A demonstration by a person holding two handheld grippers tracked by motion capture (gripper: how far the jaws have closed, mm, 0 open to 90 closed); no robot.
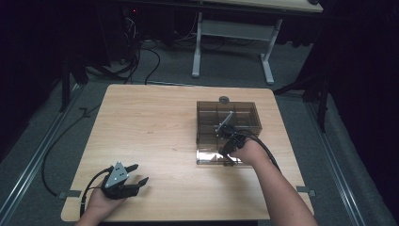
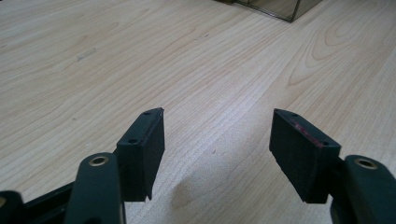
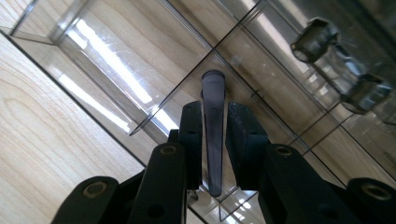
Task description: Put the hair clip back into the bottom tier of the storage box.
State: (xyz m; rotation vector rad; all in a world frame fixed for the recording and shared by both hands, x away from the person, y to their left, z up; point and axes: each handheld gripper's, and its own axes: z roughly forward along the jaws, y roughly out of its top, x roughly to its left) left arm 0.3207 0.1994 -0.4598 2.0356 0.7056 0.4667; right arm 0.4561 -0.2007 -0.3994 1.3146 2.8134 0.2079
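Note:
A smoky transparent compartment box (image 1: 228,115) sits on the right half of the wooden table (image 1: 155,122), its clear lid (image 1: 211,156) lying flat in front of it. My right gripper (image 1: 229,149) is over the box's front edge. In the right gripper view that gripper (image 3: 215,109) is shut on a narrow grey translucent tab (image 3: 213,86) of the box, with the clear dividers (image 3: 243,32) beneath it. My left gripper (image 1: 136,175) rests at the table's front left, open. In its own view the left gripper (image 2: 217,128) holds nothing, with bare wood between the jaws.
A small round dark object (image 1: 224,99) lies on the table just behind the box. Two clear hexagonal pieces (image 3: 314,39) show at the box's far side. A corner of the box (image 2: 285,8) shows ahead of the left gripper. A white desk frame (image 1: 233,33) stands beyond the table.

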